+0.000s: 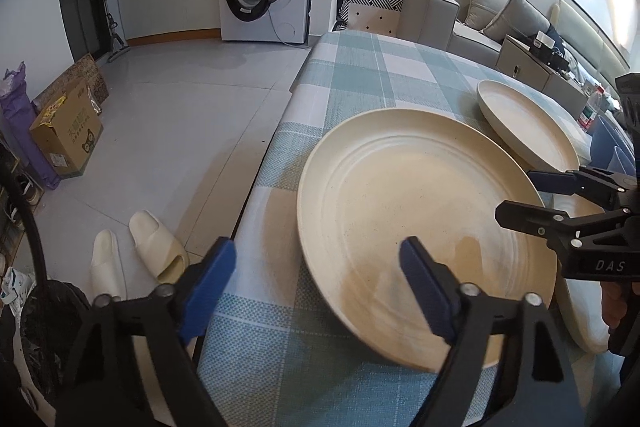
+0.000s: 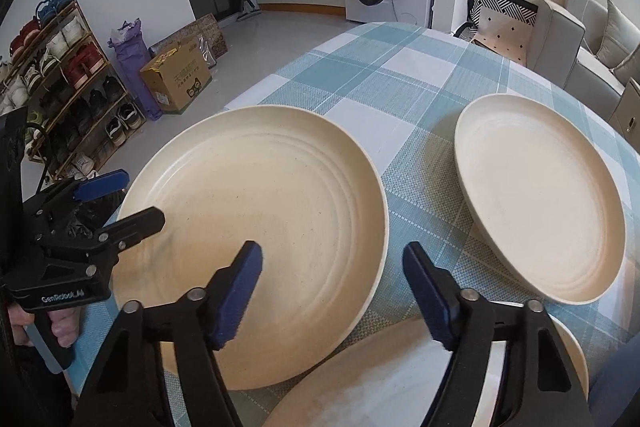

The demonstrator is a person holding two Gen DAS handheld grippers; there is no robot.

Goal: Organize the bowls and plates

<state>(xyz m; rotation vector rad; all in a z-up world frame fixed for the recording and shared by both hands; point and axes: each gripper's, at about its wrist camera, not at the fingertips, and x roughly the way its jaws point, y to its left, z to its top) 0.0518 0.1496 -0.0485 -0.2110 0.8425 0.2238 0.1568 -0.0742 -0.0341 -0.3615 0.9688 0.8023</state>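
Large cream plate [image 2: 256,227] stiff, smooth, likely slippery; grip at rim. Left gripper [image 1: 316,279], right gripper [image 2: 332,291] straddle rim, unclenched.

A large cream plate [image 1: 400,219] lay on the checked tablecloth [image 1: 360,79]. The left gripper [image 1: 316,267] straddled the plate's near-left rim, jaws apart. A smaller plate [image 1: 528,123] sat beyond the large plate.

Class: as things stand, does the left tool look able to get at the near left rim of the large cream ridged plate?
Probably yes. The left tool stands open astride the large cream ridged plate's rim, with nothing between, and the right tool works the opposite side.
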